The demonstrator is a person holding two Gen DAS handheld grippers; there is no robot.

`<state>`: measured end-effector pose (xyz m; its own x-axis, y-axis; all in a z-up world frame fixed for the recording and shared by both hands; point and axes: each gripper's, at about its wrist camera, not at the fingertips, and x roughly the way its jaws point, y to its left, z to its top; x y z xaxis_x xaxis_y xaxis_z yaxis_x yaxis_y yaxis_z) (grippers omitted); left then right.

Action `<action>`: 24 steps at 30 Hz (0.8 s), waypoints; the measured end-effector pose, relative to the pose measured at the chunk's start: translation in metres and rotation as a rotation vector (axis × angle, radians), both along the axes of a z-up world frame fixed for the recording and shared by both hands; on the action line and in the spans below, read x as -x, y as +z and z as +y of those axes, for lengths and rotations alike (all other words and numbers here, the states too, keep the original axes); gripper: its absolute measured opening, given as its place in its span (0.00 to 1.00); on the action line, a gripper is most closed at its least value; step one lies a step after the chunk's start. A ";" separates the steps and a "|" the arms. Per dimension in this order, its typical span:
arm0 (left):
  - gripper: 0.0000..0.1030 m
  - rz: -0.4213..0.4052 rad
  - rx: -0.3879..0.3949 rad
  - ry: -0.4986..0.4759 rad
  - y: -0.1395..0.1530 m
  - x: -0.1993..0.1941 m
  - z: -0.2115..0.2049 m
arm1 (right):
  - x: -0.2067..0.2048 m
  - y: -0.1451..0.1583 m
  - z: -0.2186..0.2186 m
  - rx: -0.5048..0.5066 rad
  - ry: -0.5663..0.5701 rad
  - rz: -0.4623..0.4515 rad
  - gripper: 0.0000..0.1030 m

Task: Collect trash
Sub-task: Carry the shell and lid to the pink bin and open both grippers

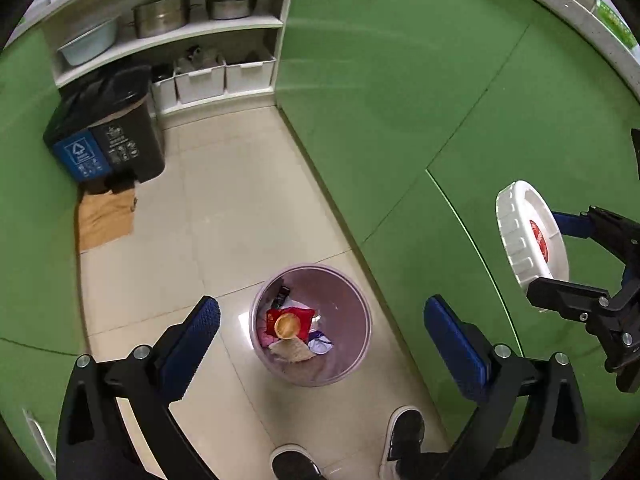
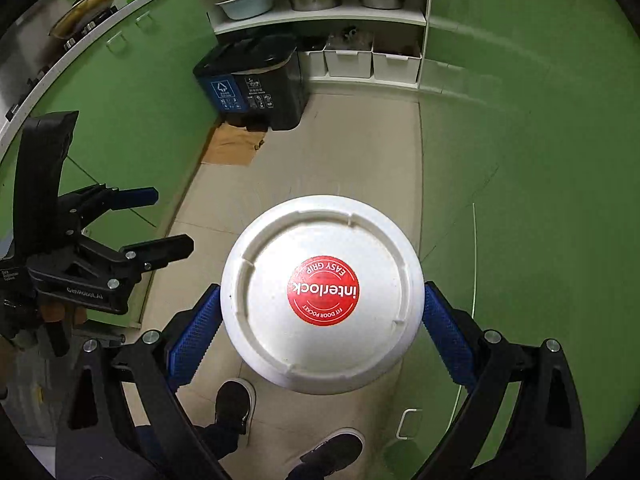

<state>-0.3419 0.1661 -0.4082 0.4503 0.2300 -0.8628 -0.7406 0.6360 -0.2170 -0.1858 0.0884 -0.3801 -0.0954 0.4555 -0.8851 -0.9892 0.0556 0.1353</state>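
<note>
Blue-padded fingers of the left gripper [image 1: 320, 344] stood spread to their widest, nothing between them, directly above a pale purple wastebasket [image 1: 352, 292] on the tiled floor [image 1: 240, 208]. Beneath that gripper, a person's black shoes with white soles [image 1: 404, 436] pointed toward the basket. Inside the basket, below the open fingers, lay a small tan cup [image 1: 287, 325] on a red wrapper [image 1: 306, 316], with crumpled paper and other scraps around them.

To the right of the left gripper, the right gripper [image 2: 322, 322] was closed on a white container [image 2: 320, 292], its blue pads [image 2: 442, 334] pressing the rounded sides. The container's lid faced away from the hand and carried a round red sticker [image 2: 323, 293] reading "interlock." From the left wrist view the same container [image 1: 528, 232] hung in the air against a green cabinet door [image 1: 420, 120], higher than the basket and off to its right.

Farther ahead of both grippers, a flattened piece of brown cardboard [image 1: 106, 220] lay on the floor in front of a black two-part recycling bin [image 1: 108, 136]. Beyond that, white shelves [image 1: 200, 32] held metal pots [image 1: 162, 14], a pale basin [image 1: 90, 40] and white storage boxes [image 1: 200, 82].
</note>
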 end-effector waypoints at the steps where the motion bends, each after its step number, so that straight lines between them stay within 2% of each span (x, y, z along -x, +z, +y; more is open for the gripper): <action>1: 0.95 0.002 -0.003 0.005 0.001 0.003 0.000 | 0.001 -0.001 0.002 0.001 0.002 0.002 0.92; 10: 0.95 -0.009 -0.014 0.065 0.013 0.028 0.009 | 0.013 -0.013 0.019 0.018 0.042 0.024 0.92; 18: 0.95 -0.005 -0.020 0.105 0.011 0.050 0.013 | 0.031 -0.029 0.041 0.022 0.085 0.068 0.92; 21: 0.95 0.000 -0.021 0.116 0.010 0.055 0.016 | 0.033 -0.032 0.045 0.026 0.074 0.058 0.97; 24: 0.95 0.001 -0.021 0.120 0.011 0.058 0.017 | 0.032 -0.031 0.043 0.032 0.060 0.054 0.97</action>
